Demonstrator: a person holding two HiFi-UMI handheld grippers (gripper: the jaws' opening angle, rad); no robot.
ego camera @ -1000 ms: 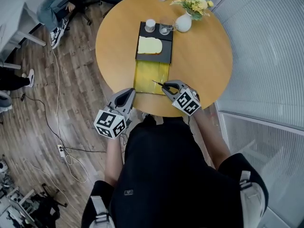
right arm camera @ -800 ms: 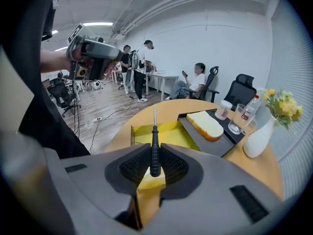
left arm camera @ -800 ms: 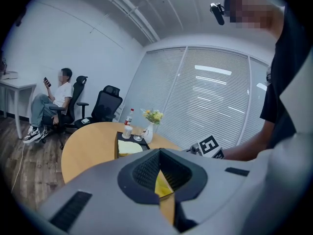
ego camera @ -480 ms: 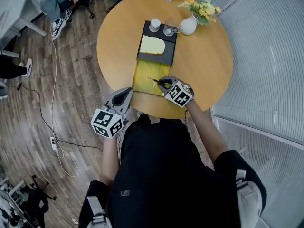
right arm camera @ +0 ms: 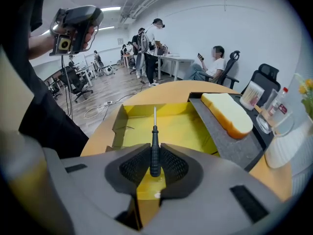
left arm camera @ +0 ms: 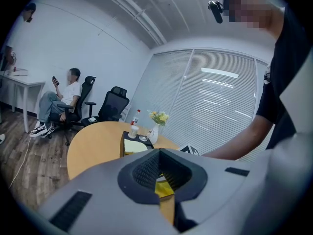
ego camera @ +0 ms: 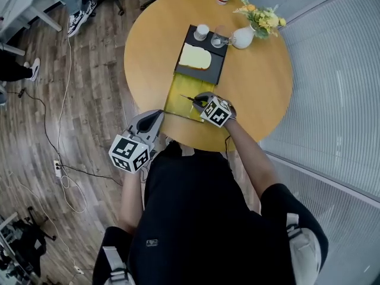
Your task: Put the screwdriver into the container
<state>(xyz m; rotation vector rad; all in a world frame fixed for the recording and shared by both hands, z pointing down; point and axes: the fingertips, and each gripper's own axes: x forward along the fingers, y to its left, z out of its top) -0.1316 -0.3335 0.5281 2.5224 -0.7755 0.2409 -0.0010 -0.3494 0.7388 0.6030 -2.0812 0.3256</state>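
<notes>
One screwdriver (right arm camera: 154, 142) over one yellow container (right arm camera: 188, 125)

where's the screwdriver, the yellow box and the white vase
screwdriver (right arm camera: 154, 148): right gripper view, on its black handle
yellow box (right arm camera: 186, 131): right gripper view, on its bare floor
white vase (ego camera: 243, 38): head view, on its round body

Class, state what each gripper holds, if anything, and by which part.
Right gripper: the screwdriver, by its black handle. Left gripper: nothing.
</notes>
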